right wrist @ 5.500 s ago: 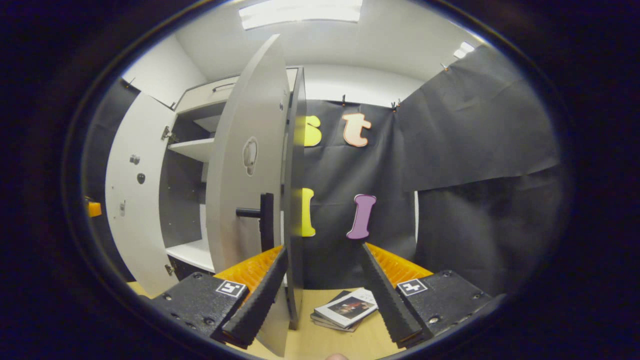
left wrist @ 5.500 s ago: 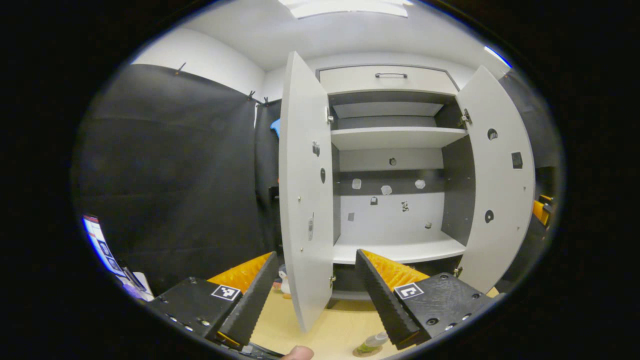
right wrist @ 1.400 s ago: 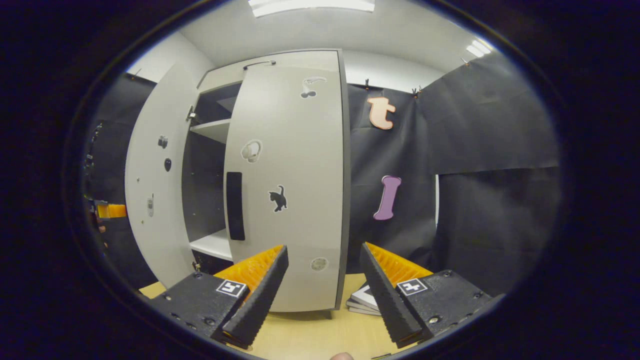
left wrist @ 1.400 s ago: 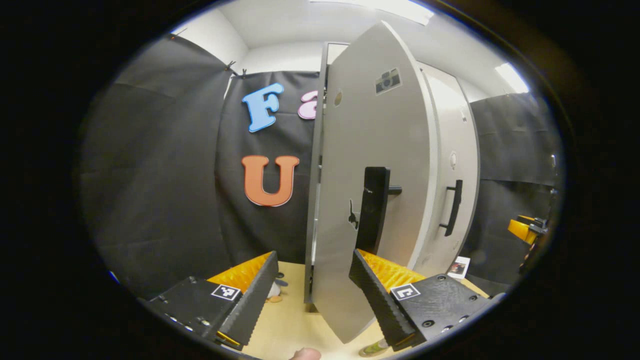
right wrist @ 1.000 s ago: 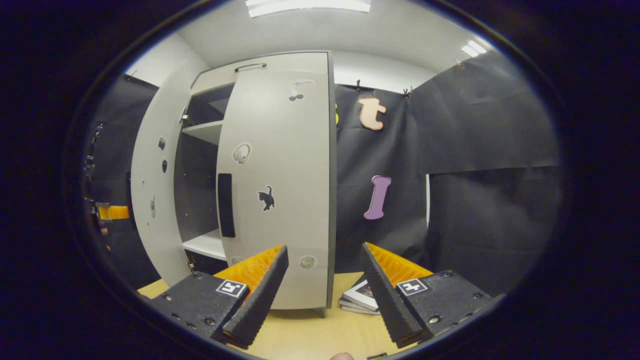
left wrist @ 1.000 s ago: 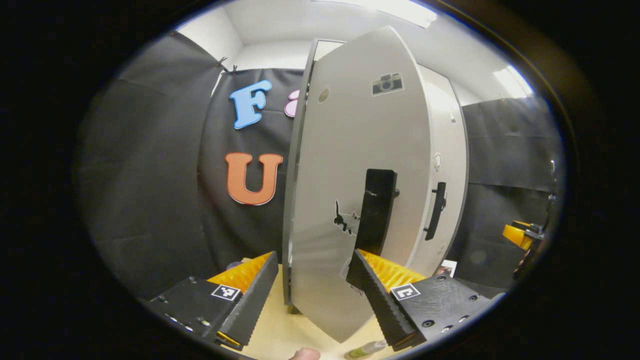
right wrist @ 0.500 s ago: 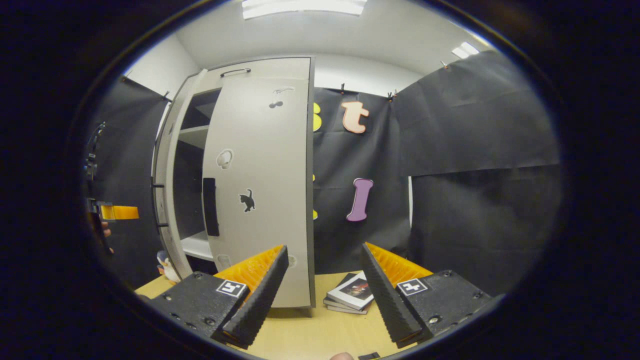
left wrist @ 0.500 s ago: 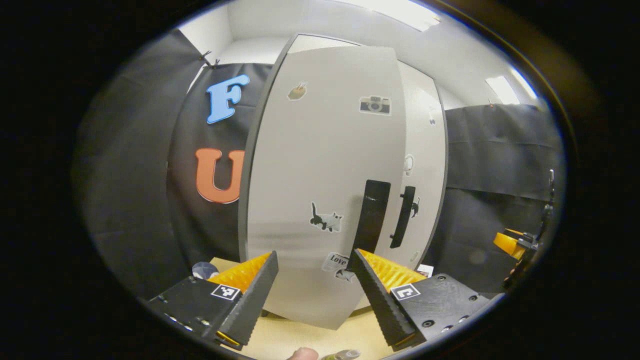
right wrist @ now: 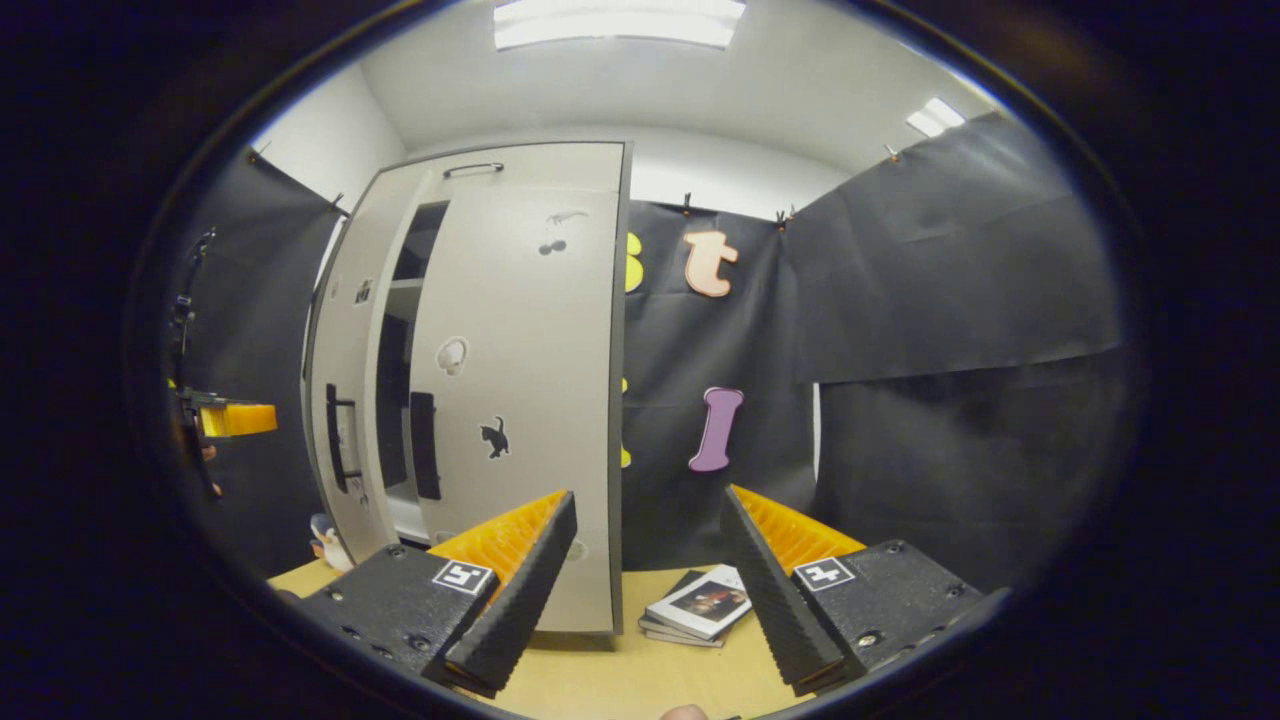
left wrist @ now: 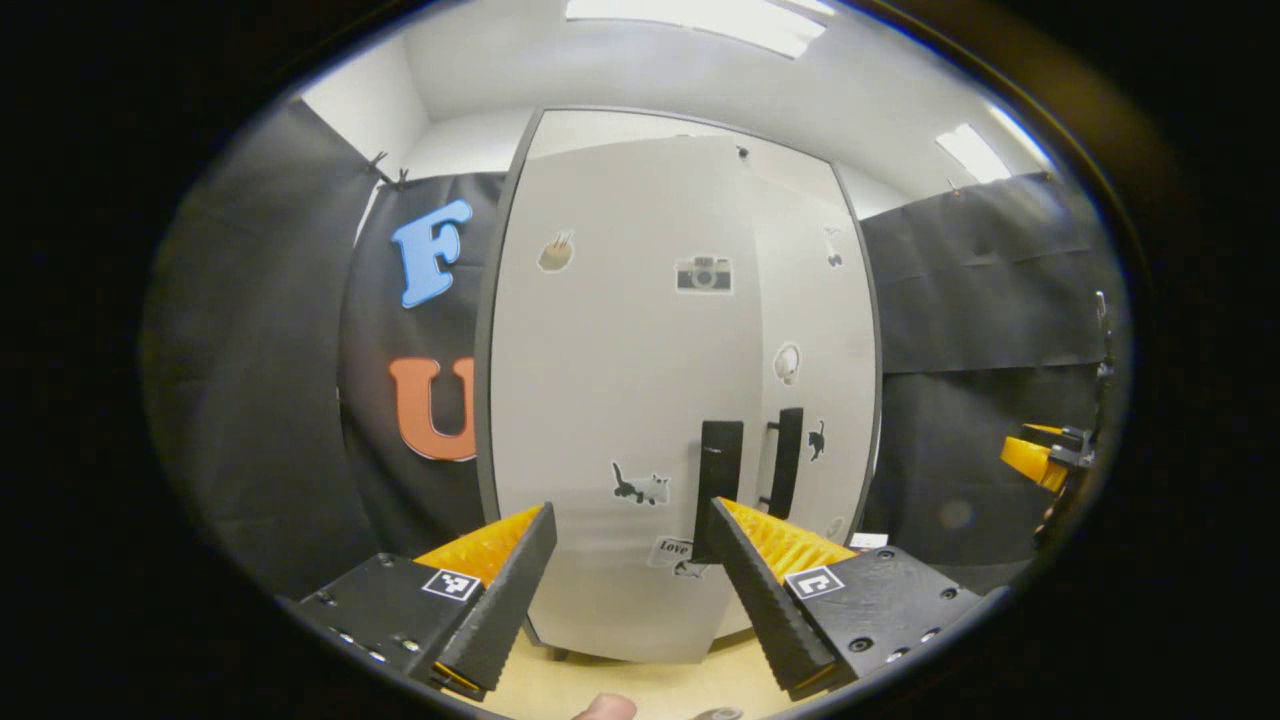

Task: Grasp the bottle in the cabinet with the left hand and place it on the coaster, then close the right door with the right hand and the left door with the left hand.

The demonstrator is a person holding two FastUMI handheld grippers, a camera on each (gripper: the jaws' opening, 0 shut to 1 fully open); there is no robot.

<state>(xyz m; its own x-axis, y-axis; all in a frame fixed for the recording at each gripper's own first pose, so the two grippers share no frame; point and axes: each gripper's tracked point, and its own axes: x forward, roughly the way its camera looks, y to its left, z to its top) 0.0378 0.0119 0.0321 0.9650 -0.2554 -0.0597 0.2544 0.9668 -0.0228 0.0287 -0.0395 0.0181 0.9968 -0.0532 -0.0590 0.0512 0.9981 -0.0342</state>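
One cabinet (left wrist: 620, 400) stands with two doors, a left door (left wrist: 610, 400) and a right door (left wrist: 815, 380), and two dark handles. One stack of booklets (right wrist: 695, 608) lies on the one table (right wrist: 620, 680).

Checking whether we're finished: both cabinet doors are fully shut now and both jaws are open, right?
Not quite. In the right gripper view a dark gap remains between the left door and right door, so they aren't fully shut. Both the left gripper and right gripper have open jaws.

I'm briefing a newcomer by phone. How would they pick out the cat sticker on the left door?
Find the tall pale cabinet against the black cloth. On its left door, look low, just left of the black handle. The cat sticker sits above a worded sticker; the camera sticker is far higher.
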